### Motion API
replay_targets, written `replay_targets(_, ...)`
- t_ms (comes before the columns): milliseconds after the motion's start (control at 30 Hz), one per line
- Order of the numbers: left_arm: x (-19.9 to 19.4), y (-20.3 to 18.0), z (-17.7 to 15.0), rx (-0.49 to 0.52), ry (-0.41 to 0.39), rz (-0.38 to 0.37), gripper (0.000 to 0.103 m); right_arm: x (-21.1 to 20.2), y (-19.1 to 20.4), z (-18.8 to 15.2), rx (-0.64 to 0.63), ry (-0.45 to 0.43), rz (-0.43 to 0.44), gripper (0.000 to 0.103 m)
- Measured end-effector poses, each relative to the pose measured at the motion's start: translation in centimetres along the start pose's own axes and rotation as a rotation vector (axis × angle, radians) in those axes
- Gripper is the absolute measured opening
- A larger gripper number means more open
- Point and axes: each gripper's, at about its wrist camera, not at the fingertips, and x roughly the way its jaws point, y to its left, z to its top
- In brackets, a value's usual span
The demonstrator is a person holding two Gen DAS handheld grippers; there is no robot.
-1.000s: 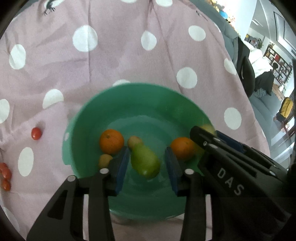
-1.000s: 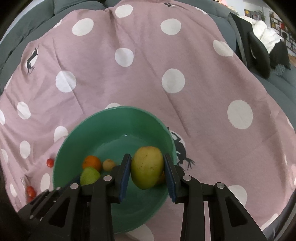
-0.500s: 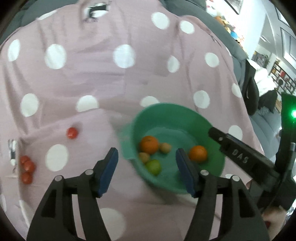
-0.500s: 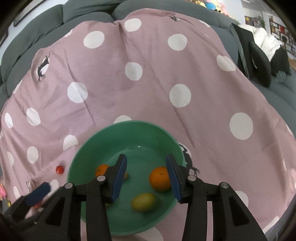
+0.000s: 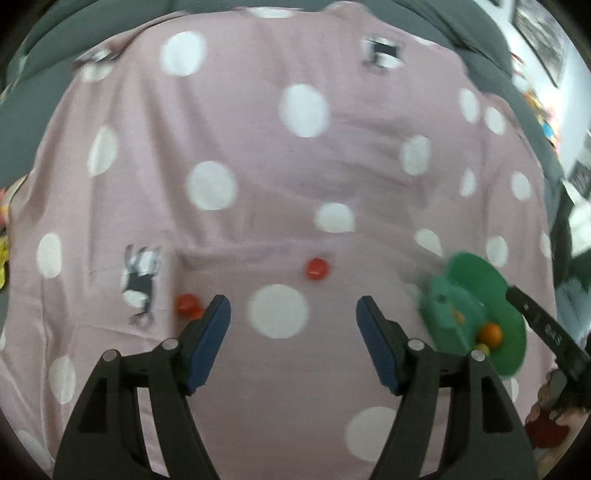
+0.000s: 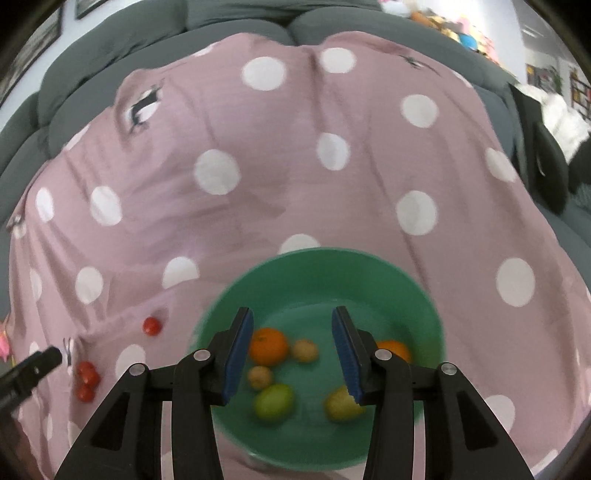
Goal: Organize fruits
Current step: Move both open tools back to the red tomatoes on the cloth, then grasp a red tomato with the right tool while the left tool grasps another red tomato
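Note:
A green bowl (image 6: 369, 269) sits on the pink polka-dot cloth and holds two oranges (image 6: 268, 346), a green pear (image 6: 274, 401), a yellow pear (image 6: 340, 406) and two small brownish fruits (image 6: 305, 350). My right gripper (image 6: 292, 350) is open and empty above the bowl. My left gripper (image 5: 293, 336) is open and empty over the cloth, left of the bowl (image 5: 495, 284). A single cherry tomato (image 5: 317, 268) lies ahead of it, and a small cluster of tomatoes (image 5: 188, 304) lies by its left finger. The tomatoes also show in the right wrist view (image 6: 151, 326).
The cloth (image 6: 295, 155) covers a grey sofa (image 6: 236, 22) whose cushions ring it at the back and sides. A black cat print (image 5: 142, 275) marks the cloth at left. The right gripper's body (image 5: 543, 328) shows beyond the bowl.
Both grippers let their pears go into the bowl and opened. My left gripper swung left, away from the bowl, toward the tomatoes. My right gripper drew back above the bowl.

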Motion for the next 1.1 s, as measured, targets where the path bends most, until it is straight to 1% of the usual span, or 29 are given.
replay_targets(100, 0.0, 2.4, 0.1, -0.031, 0.001, 0.019, 0.07, 0.5, 2.0, -0.3, -0.044, 0.011, 0.038, 0.045)
replay_targets(200, 0.3, 4.7, 0.2, -0.076, 0.008, 0.038, 0.069, 1.0, 4.0, -0.8, -0.084, 0.029, 0.093, 0.045)
replay_targets(267, 0.7, 6.3, 0.2, -0.12, 0.018, 0.046, 0.066, 1.3, 5.5, -1.2, -0.102, 0.04, 0.144, 0.045)
replay_targets(300, 1.0, 7.0, 0.2, -0.132, 0.033, 0.048, 0.061, 1.5, 6.1, -1.3, -0.108, 0.049, 0.169, 0.045)
replay_targets(333, 1.1, 7.2, 0.2, -0.135, 0.039, 0.047, 0.058, 1.8, 6.8, -1.5, -0.114, 0.063, 0.2, 0.045)
replay_targets(367, 1.4, 7.3, 0.1, -0.135, 0.044, 0.042, 0.056, 2.0, 7.5, -1.7, -0.118, 0.079, 0.226, 0.045)
replay_targets(433, 2.0, 7.2, 0.1, -0.123, 0.054, 0.024, 0.053, 2.7, 8.6, -1.9, -0.123, 0.106, 0.252, 0.045)
replay_targets(500, 3.1, 6.9, 0.0, -0.107, 0.082, -0.003, 0.051, 3.5, 9.9, -2.1, -0.137, 0.136, 0.268, 0.045)
replay_targets(533, 4.0, 6.7, -0.2, -0.098, 0.115, -0.012, 0.049, 4.0, 10.6, -2.1, -0.149, 0.153, 0.273, 0.045)
replay_targets(633, 6.0, 6.5, -0.7, -0.078, 0.17, 0.011, 0.044, 5.4, 11.9, -1.4, -0.159, 0.194, 0.288, 0.045)
replay_targets(733, 7.4, 6.5, -1.0, -0.074, 0.207, 0.024, 0.042, 7.9, 13.3, -0.1, -0.127, 0.251, 0.349, 0.045)
replay_targets(800, 8.1, 6.7, -1.0, -0.078, 0.222, 0.025, 0.041, 9.6, 14.0, 0.5, -0.106, 0.29, 0.375, 0.045)
replay_targets(900, 9.0, 6.5, -1.3, -0.066, 0.246, 0.043, 0.038, 12.1, 14.9, 0.9, -0.081, 0.328, 0.374, 0.045)
replay_targets(1000, 9.9, 6.4, -1.4, -0.056, 0.264, 0.051, 0.035, 14.3, 15.6, 0.6, -0.095, 0.351, 0.341, 0.045)
replay_targets(1100, 10.1, 6.3, -1.4, -0.049, 0.259, 0.068, 0.034, 15.8, 15.8, 0.3, -0.103, 0.368, 0.322, 0.045)
